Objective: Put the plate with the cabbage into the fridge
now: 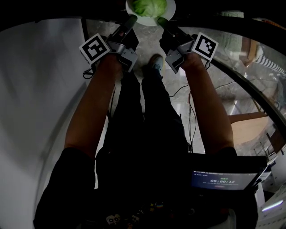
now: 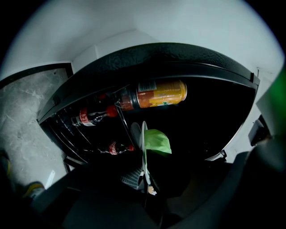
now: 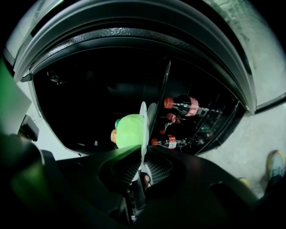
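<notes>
A white plate (image 1: pixel 166 11) carrying a green cabbage (image 1: pixel 149 6) is held at the top edge of the head view, in front of the open fridge. My left gripper (image 1: pixel 131 20) is shut on the plate's left rim and my right gripper (image 1: pixel 162 21) on its right rim. The left gripper view shows the plate (image 2: pixel 144 147) edge-on with the cabbage (image 2: pixel 158 141) on it, against the fridge's dark inside (image 2: pixel 210 120). In the right gripper view, the plate (image 3: pixel 143 117) and cabbage (image 3: pixel 128 130) rise from the clamped jaws of the right gripper (image 3: pixel 139 166).
An orange drink bottle (image 2: pixel 157 94) and cola bottles (image 2: pixel 91 115) (image 3: pixel 183 106) lie on racks in the fridge. The person's legs and a shoe (image 1: pixel 155 61) stand on marble floor with cables (image 1: pixel 187 89). A timer screen (image 1: pixel 223 179) sits lower right, a wooden seat (image 1: pixel 248 127) to the right.
</notes>
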Demonstrator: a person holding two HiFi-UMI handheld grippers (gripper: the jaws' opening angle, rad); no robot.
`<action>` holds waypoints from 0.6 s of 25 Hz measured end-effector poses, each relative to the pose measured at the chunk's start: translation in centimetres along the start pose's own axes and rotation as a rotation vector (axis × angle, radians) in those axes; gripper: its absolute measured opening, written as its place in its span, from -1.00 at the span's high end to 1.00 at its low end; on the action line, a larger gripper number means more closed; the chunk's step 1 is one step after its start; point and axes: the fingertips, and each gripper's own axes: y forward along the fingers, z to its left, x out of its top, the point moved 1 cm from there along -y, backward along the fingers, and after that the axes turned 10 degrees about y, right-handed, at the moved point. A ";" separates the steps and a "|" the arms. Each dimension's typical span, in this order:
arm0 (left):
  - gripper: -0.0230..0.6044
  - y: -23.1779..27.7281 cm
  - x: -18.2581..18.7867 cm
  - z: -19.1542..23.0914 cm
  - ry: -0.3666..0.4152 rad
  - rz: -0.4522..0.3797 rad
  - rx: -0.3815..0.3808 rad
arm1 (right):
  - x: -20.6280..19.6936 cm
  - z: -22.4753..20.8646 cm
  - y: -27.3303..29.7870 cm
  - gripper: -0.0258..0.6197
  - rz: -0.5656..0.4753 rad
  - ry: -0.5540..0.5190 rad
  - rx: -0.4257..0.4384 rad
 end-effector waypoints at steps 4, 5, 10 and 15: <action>0.89 -0.3 0.4 -0.3 -0.005 -0.010 -0.014 | 0.4 0.1 -0.1 0.85 -0.013 -0.005 0.000; 0.89 -0.4 0.4 -0.3 -0.001 -0.009 -0.014 | 0.5 0.1 -0.1 0.85 -0.016 -0.007 0.000; 0.89 -1.8 0.4 0.0 0.189 0.023 0.056 | 0.8 0.3 0.1 0.85 -0.020 -0.013 0.000; 0.89 -2.0 -0.4 -1.2 0.788 0.167 0.178 | 1.1 0.5 0.0 0.85 -0.020 -0.035 0.003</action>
